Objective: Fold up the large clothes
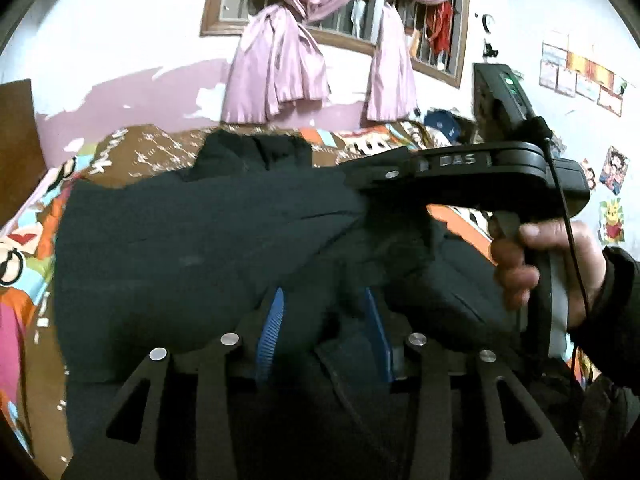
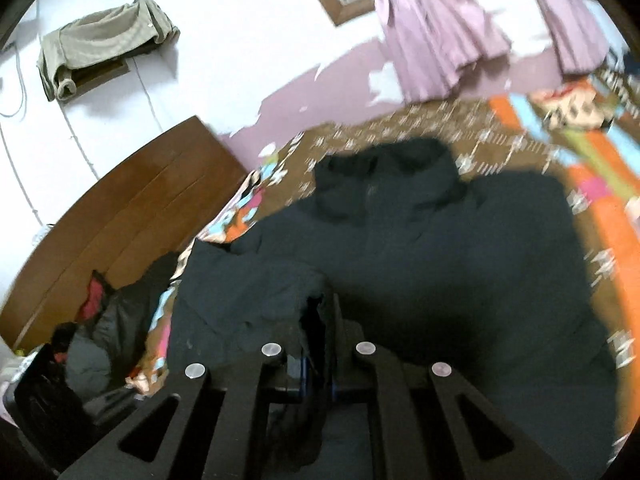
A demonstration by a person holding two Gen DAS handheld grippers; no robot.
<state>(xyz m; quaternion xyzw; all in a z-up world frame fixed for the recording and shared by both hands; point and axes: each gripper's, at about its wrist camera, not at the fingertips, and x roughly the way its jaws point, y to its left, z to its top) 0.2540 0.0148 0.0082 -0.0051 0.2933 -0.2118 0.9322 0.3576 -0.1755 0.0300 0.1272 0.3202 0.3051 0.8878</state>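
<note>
A large dark jacket point(image 1: 192, 248) lies spread on a bed with a colourful cartoon bedspread point(image 1: 24, 264); its collar points toward the far wall. My left gripper point(image 1: 320, 308) has its blue-padded jaws apart with a bunched fold of the jacket between them. My right gripper point(image 2: 318, 344) is shut on a sleeve of the jacket point(image 2: 256, 300) and holds it over the jacket body point(image 2: 440, 248). In the left wrist view the right gripper point(image 1: 364, 184) reaches in from the right, held by a hand point(image 1: 540, 260), its tip on the fabric.
A wooden headboard point(image 2: 120, 216) stands left of the bed, with a pile of dark clothes point(image 2: 100, 320) beside it. Pink curtains point(image 1: 280, 72) hang at a barred window on the far wall. A blue cap point(image 1: 444, 122) lies at the bed's far end.
</note>
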